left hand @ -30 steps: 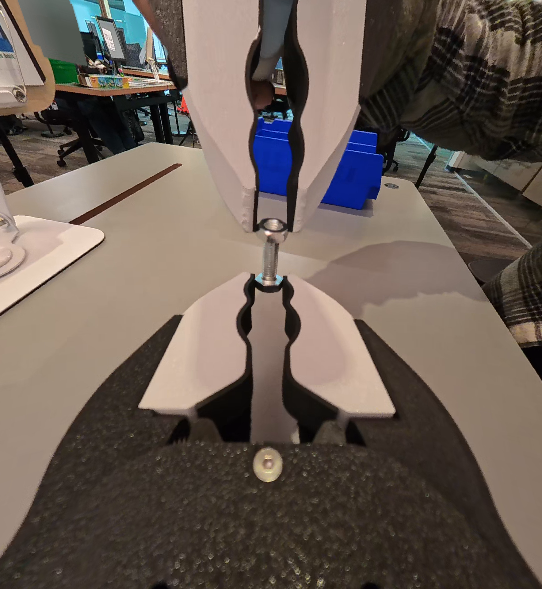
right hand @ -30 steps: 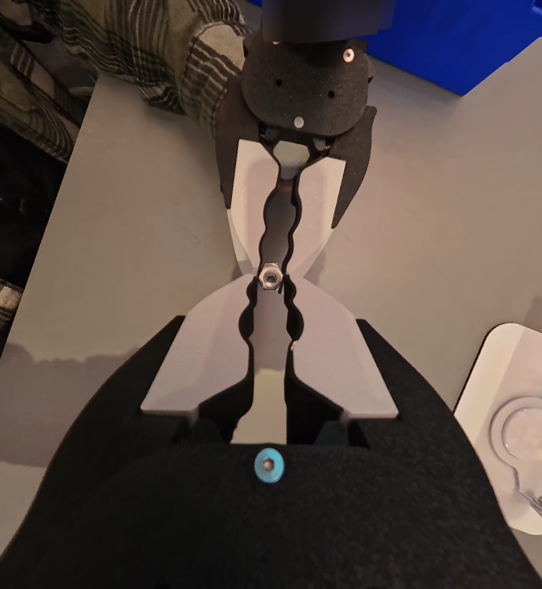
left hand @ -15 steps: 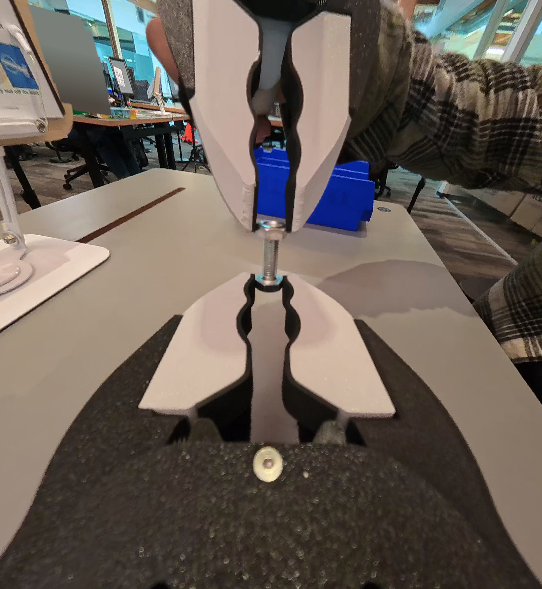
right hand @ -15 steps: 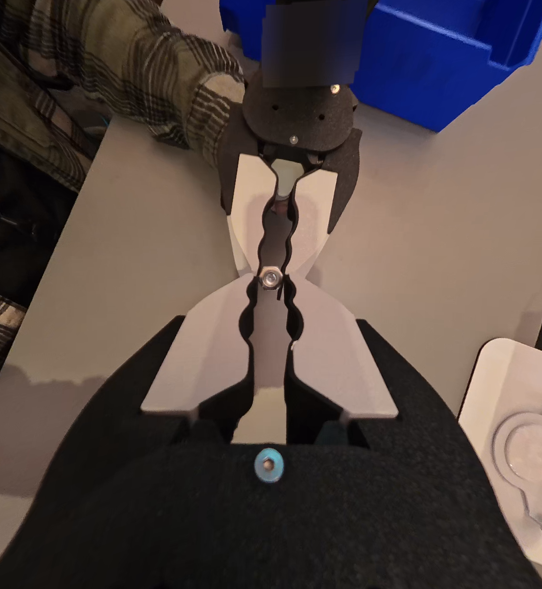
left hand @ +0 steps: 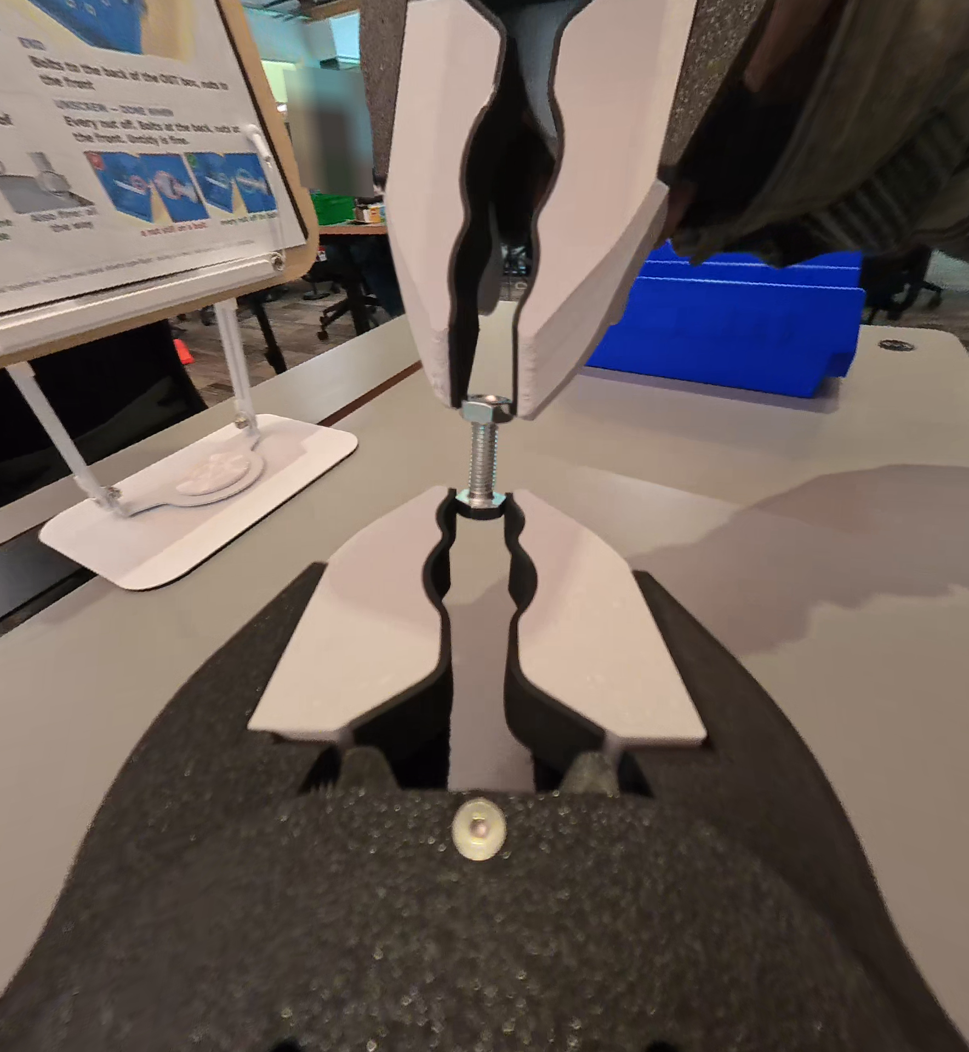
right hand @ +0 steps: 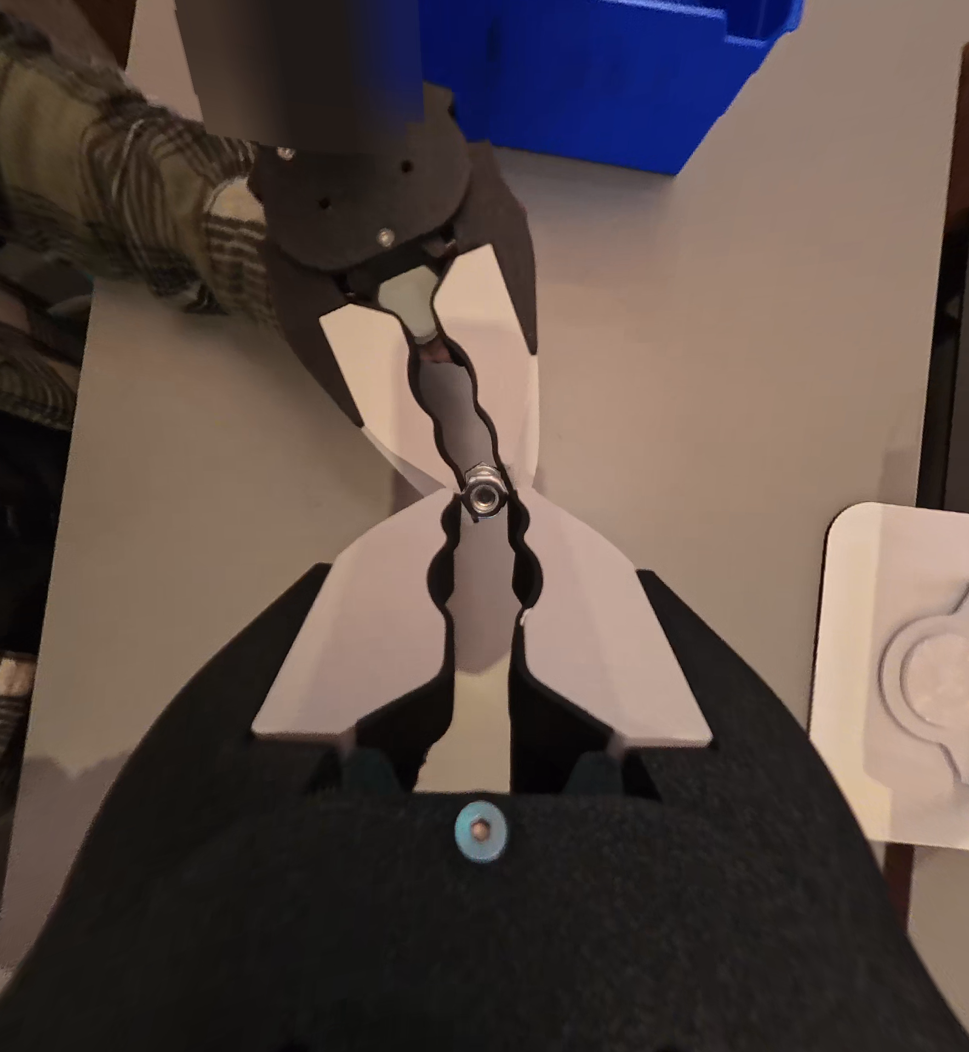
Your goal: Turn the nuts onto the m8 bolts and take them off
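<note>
while each claw pinches one end, bolt [left hand: 485,455] stands upright between.

You have a blue bin [left hand: 727,330] far right on the grey table [left hand: 812,626], a white sign stand [left hand: 197,501] left.

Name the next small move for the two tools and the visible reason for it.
Probably twist the right tool about the bolt's axis while the left tool stays clamped. The left grips one hex piece at the bolt's lower end, the right the hex at its top, with bare thread between them.
</note>
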Motion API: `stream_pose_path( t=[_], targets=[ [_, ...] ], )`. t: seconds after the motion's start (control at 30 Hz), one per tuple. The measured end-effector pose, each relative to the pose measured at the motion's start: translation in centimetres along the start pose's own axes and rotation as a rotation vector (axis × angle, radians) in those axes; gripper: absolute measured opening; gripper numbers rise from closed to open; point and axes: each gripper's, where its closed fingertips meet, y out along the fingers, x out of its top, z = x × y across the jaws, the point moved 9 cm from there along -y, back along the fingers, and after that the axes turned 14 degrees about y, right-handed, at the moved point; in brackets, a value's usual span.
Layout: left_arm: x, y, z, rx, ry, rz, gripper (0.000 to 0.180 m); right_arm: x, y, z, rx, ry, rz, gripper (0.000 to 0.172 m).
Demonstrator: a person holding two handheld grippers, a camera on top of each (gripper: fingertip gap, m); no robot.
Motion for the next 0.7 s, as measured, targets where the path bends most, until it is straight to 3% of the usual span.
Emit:
stream_pose_path(
  t=[0.2, 0.43, 0.7],
  targets=[
    [-0.1, 0.1, 0.1, 0.011, -0.013, 0.027, 0.015, 0.2, 0.3, 0.0, -0.035, 0.096, 0.011, 0.016],
    [-0.1, 0.3, -0.1, -0.053, -0.055, 0.002, 0.015, 0.2, 0.3, 0.2, -0.027, 0.054, -0.002, 0.024],
    [0.1, 0.6, -0.7, -0.215, -0.114, -0.092, 0.016, 0.1, -2.3, 0.9, 0.01, -0.209, -0.001, 0.044]
  ],
)
